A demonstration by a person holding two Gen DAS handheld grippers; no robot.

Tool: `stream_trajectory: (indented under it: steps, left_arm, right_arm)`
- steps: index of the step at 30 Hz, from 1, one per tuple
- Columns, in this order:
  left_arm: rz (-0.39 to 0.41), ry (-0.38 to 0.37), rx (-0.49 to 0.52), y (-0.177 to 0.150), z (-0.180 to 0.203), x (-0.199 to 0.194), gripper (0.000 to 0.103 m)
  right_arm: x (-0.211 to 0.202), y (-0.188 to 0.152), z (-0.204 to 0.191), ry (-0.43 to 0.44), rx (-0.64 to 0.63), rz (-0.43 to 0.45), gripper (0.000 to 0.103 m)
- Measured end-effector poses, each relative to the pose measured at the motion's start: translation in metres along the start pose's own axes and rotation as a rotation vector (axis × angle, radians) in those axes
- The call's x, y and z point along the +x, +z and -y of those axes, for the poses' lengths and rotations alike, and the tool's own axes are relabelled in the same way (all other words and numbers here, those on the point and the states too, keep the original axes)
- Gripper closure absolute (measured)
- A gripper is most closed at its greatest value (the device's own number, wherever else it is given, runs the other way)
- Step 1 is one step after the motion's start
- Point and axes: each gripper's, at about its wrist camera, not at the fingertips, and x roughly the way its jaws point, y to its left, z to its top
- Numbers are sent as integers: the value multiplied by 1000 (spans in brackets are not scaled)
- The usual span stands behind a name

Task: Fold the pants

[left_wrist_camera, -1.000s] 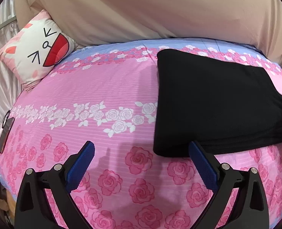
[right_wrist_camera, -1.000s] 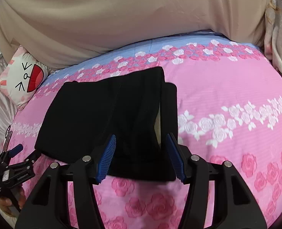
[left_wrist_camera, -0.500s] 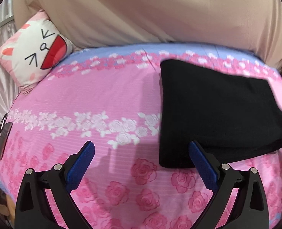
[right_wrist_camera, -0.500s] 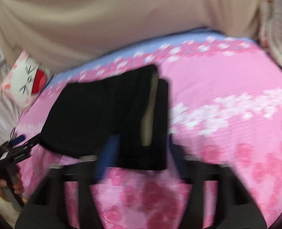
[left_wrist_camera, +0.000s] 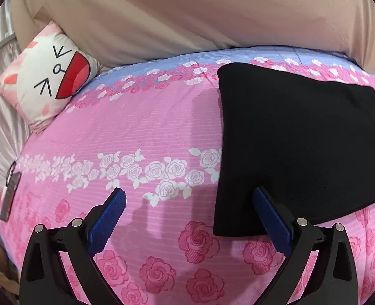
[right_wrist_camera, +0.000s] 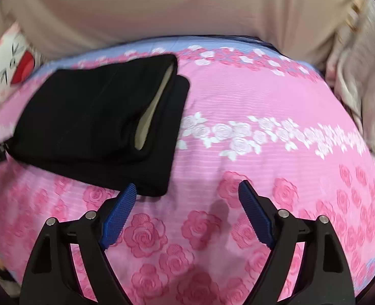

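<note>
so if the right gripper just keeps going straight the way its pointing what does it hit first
Most likely the pink rose bedspread. The open right gripper points at bare cover just right of the folded black pants, whose near corner sits by its left finger. Depth is unclear, so it might graze that corner.

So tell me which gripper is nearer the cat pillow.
Left. The left gripper has the cat pillow up to its left; the right gripper sits beyond the folded black pants from it.
</note>
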Motion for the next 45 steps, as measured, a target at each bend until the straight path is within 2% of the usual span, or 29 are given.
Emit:
stream_trajectory:
  steps: [2, 6, 10, 11, 12, 14, 15, 16, 17, 18, 19, 22, 23, 26, 27, 28, 30, 31, 32, 33, 34, 35, 36, 37, 38, 40, 43, 45]
  left_arm:
    - [4, 9, 11, 2, -1, -1, 5]
    - [8, 15, 28, 0, -3, 1, 5]
    - [14, -5, 18, -3, -10, -8, 5]
    - [29, -22, 15, -3, -13, -17, 5]
    - [57, -61, 2, -1, -20, -29, 5]
    - [66, -134, -43, 8, -30, -40, 5]
    - [53, -170, -61, 13, -32, -39, 5]
    - [28, -236, -89, 20, -35, -33, 5]
    - [-5, -283, -118, 25, -36, -25, 5]
    - [-42, -321, -147, 29, -36, -15, 5]
    - [-85, -372, -168, 33, -33, -1, 5]
    - [-185, -401, -208, 34, -20, 28, 5]
    - [-214, -417, -225, 32, -18, 34, 5]
    - [-289, -539, -289, 27, -10, 47, 5]
    - [-272, -551, -274, 29, -7, 44, 6]
    - [-286, -602, -246, 31, 0, 45, 8]
    - [-294, -574, -219, 34, 8, 45, 9]
    - [-294, -565, -212, 36, 11, 46, 9]
    - [-291, -554, -196, 39, 14, 48, 13]
    - [-284, -544, -187, 41, 15, 48, 18]
    - [-280, -544, -187, 43, 15, 49, 28]
    - [-280, -559, -198, 46, 13, 49, 39]
    - [-280, -572, -214, 47, 9, 49, 44]
    - [-277, -592, -225, 49, 6, 47, 55]
    - [-272, -616, -231, 51, 2, 44, 61]
    - [-250, -617, -208, 49, 1, 34, 66]
    - [-223, -600, -165, 42, -1, 7, 67]
    - [-235, -639, -149, 26, -4, -15, 67]
  right_arm:
    - [6, 5, 2, -65, -24, 29, 23]
    - [25, 2, 45, 34, 167, -18, 16]
    - [10, -2, 29, 30, 103, -29, 16]
    - [2, -3, 29, 52, 117, -22, 16]
    - [-8, -3, 37, 117, 166, -14, 16]
    - [-13, 0, 52, 293, 282, -20, 15]
    - [-13, 2, 55, 371, 331, -23, 15]
    - [-9, 5, 59, 479, 398, -25, 15]
    - [-3, 9, 60, 537, 439, -32, 15]
    - [3, 14, 61, 559, 463, -41, 15]
    - [10, 18, 61, 550, 472, -50, 15]
    - [24, 23, 53, 495, 478, -89, 15]
    - [27, 22, 50, 514, 490, -101, 15]
    - [40, 19, 44, 581, 525, -155, 14]
    - [42, 18, 41, 598, 531, -162, 11]
    - [41, 20, 37, 611, 534, -148, 5]
    - [47, 25, 30, 655, 545, -169, 5]
    - [50, 27, 29, 647, 542, -161, 5]
    - [51, 31, 26, 642, 522, -143, 6]
    - [52, 32, 25, 630, 513, -125, 12]
    - [55, 34, 24, 584, 504, -124, 33]
    - [58, 37, 23, 568, 497, -120, 41]
    - [59, 38, 24, 580, 502, -112, 48]
    - [57, 39, 24, 606, 508, -107, 59]
    - [53, 42, 23, 605, 496, -100, 63]
    - [35, 48, 17, 600, 453, -69, 65]
    - [5, 47, 11, 613, 410, -34, 66]
    - [-15, 38, 15, 609, 396, -29, 66]
